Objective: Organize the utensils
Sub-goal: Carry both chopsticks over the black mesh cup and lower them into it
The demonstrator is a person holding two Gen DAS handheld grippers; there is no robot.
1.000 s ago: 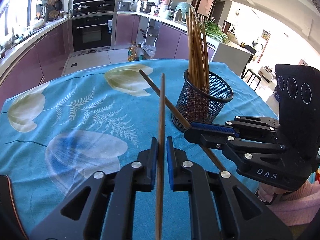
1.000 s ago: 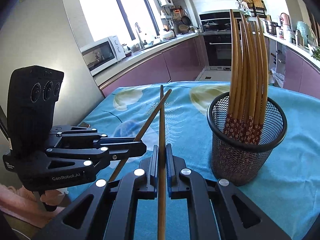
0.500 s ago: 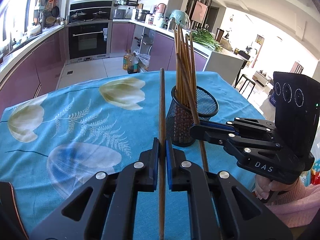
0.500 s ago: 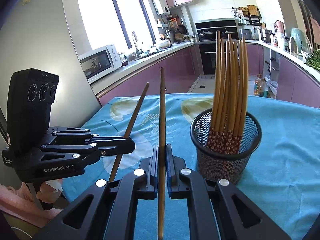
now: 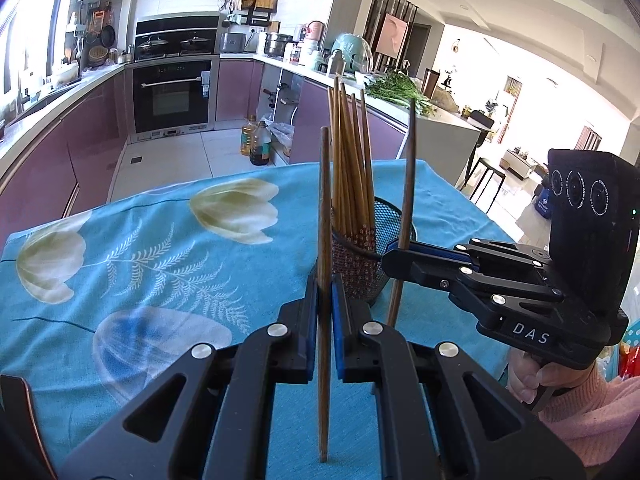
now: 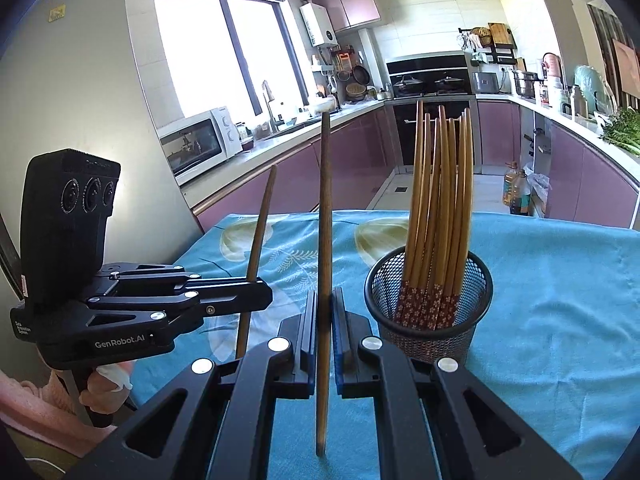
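Wooden chopsticks, one clenched in each tongs, left [image 5: 325,312] and right [image 6: 325,312]; I'm aiming both tips-down into mesh holder [image 6: 428,320], avoiding rim.

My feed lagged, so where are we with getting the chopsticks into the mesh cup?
Done: a bundle of chopsticks stands in the mesh cup. In hand: the left tongs and the right tongs each clamp one chopstick, the left chopstick and the right chopstick, both raised near the cup. Left: drop both in. No loose ones show on the tablecloth.
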